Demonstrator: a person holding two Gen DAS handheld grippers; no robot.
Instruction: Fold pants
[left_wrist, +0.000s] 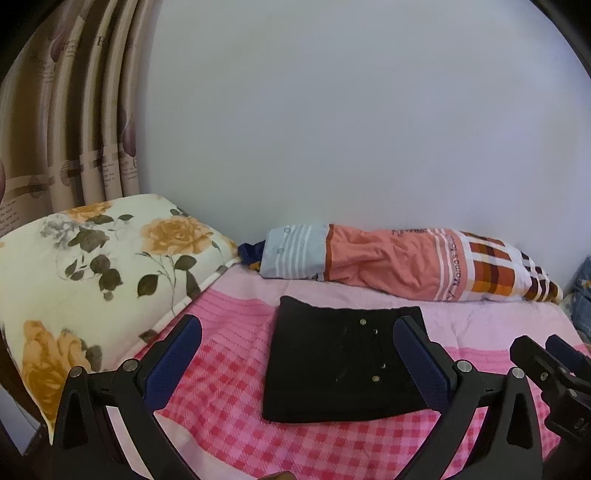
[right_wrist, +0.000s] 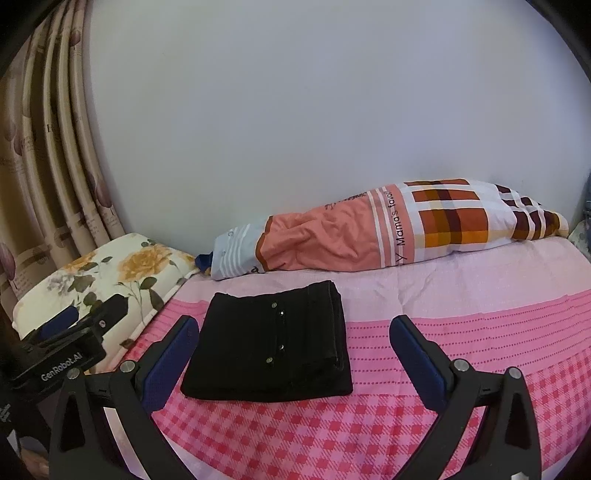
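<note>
Black folded pants (right_wrist: 267, 347), "GenRobot.AI" left hand-held gripper (right_wrist: 79, 317)

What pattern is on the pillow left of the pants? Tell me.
Cream with orange roses and dark leaves on the pillow; left wrist view.

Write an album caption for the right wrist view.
Folded black pants on a pink bed, open right hand-held gripper nearby.

- The light is soft and even, and the room looks bright enough. I cannot tell where the light comes from.
- The wall (left_wrist: 351, 129) looks pale, with a faint purple tint.
- Both pictures bend a lot at the sides. The curtain (right_wrist: 48, 166) curves like a bow.
- The corners are black.
- The black pants (right_wrist: 269, 347) are so dark that their folds are hard to see.
- Only small, soft shadows lie under things.
- Nothing shines with glare.
</note>
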